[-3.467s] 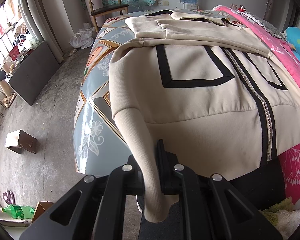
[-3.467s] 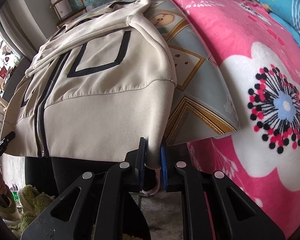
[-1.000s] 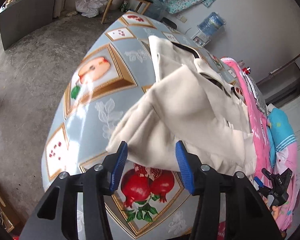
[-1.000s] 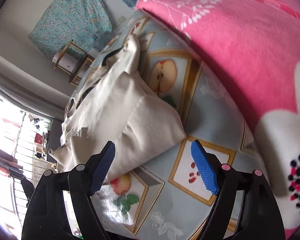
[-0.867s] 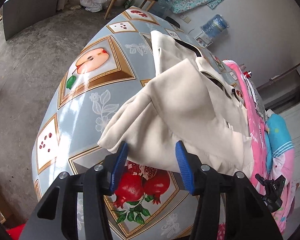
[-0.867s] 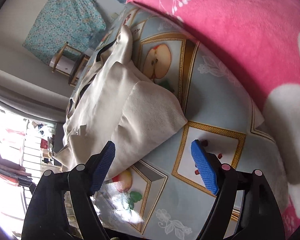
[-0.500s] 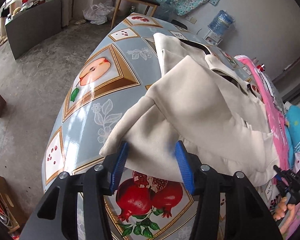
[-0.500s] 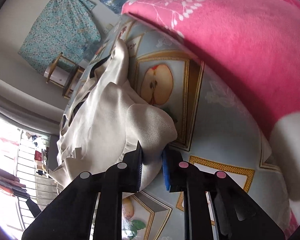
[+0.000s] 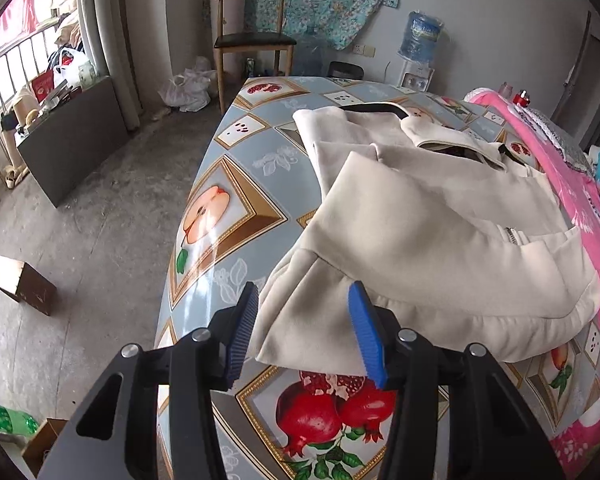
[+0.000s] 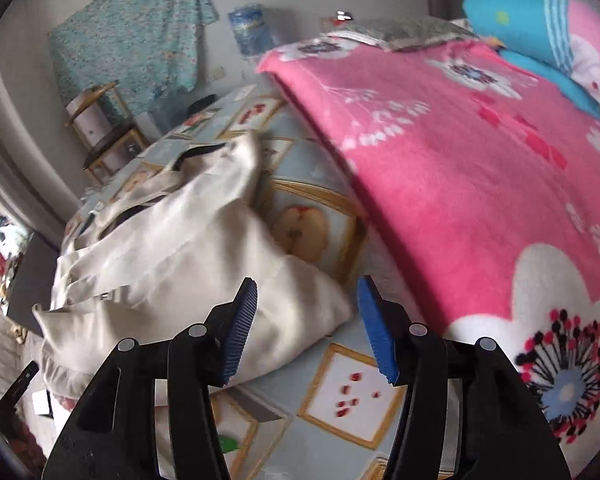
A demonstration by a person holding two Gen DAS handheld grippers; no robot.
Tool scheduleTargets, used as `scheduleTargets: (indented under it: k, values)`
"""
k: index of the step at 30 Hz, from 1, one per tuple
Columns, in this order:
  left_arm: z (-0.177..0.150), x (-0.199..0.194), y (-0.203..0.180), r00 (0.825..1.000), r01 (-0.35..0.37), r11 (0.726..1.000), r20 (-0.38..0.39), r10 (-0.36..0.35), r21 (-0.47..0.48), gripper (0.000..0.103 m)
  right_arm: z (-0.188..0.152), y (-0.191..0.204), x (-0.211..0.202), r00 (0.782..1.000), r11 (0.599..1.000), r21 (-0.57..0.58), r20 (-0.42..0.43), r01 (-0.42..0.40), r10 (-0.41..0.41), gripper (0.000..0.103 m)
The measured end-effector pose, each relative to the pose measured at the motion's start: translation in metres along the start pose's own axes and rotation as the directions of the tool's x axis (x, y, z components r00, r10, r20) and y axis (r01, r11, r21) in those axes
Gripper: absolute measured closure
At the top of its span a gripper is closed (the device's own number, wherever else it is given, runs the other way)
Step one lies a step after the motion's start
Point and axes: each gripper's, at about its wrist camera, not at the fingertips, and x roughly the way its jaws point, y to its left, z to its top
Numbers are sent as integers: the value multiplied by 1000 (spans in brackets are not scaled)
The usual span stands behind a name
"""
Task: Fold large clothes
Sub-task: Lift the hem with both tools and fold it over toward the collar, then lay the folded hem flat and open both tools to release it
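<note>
A cream zip jacket [image 9: 420, 220] with black trim lies folded in half on the table with the fruit-pattern oilcloth [image 9: 220, 184]. My left gripper [image 9: 304, 332] hovers open just over the jacket's near left corner, its blue pads [image 9: 244, 332] apart from the cloth. In the right wrist view the jacket [image 10: 180, 248] is blurred by motion. My right gripper [image 10: 308, 328] is above the jacket's near right corner with its jaws opening. The corner shows between them, but the pads [image 10: 376, 332] do not press on it.
A pink flowered blanket [image 10: 480, 200] covers the table's right side, with a blue pillow [image 10: 532, 12] at the back. A wooden chair [image 9: 252, 40] and a water bottle [image 9: 422, 36] stand by the far wall. A cardboard box [image 9: 22, 286] and a dark cabinet [image 9: 72, 140] are on the left floor.
Both grippers first held the hem hanging off the table; it now lies folded over. Half a second ago the right gripper pinched the right corner, then let go and rose. The left rose slightly.
</note>
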Motion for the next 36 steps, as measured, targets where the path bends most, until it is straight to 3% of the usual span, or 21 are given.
scheduleTargets:
  k: [3,7,10,13,15,16,18,20,24,28,30,32,34,35,36]
  values:
    - [7,13,-4,1000,-10,1000,-4,10,10,64,0,59,19,986,977,-139,-72,-162,153,51]
    - [22,20,-11,1000,-2,1000,15,1,30,69,-7,136,49,941,902,-293,-216,-317,261,50]
    - [35,28,-17,1000,14,998,14,-14,54,69,-18,176,66,950,851,-440,-242,-287,195,49]
    - [45,42,-20,1000,16,998,0,-16,65,69,-29,187,76,953,820,-505,-261,-271,154,54]
    - [50,51,-19,1000,21,998,-4,-21,54,69,-35,190,81,960,816,-530,-258,-233,106,92]
    - [52,54,-19,999,33,998,-1,-33,48,72,-38,188,80,964,817,-536,-249,-213,88,94]
    - [54,57,-19,998,57,997,4,-57,46,88,-35,186,71,969,825,-522,-218,-215,115,97]
    - [53,54,-20,998,48,997,26,-49,58,96,-32,190,53,982,825,-537,-144,-178,119,98]
    - [53,33,-13,993,55,998,104,-57,27,98,-31,207,22,992,809,-582,31,-80,120,98]
    - [52,34,-4,993,30,1000,110,-31,7,98,-40,215,50,993,792,-611,85,-13,82,97]
    - [49,44,-2,996,21,1000,82,-20,-5,98,-46,214,89,1000,782,-623,7,-18,28,95]
    - [46,50,-2,998,10,1000,68,-10,0,98,-42,203,105,995,825,-557,-86,-94,56,93]
    - [44,51,-4,998,-7,1000,70,5,22,98,-27,181,89,985,875,-453,-110,-169,133,72]
    - [43,50,-4,997,-12,1000,72,10,28,98,-19,168,78,983,893,-411,-88,-184,162,59]
    - [43,51,-5,997,-16,999,71,13,31,98,-10,150,66,983,913,-365,-54,-182,174,52]
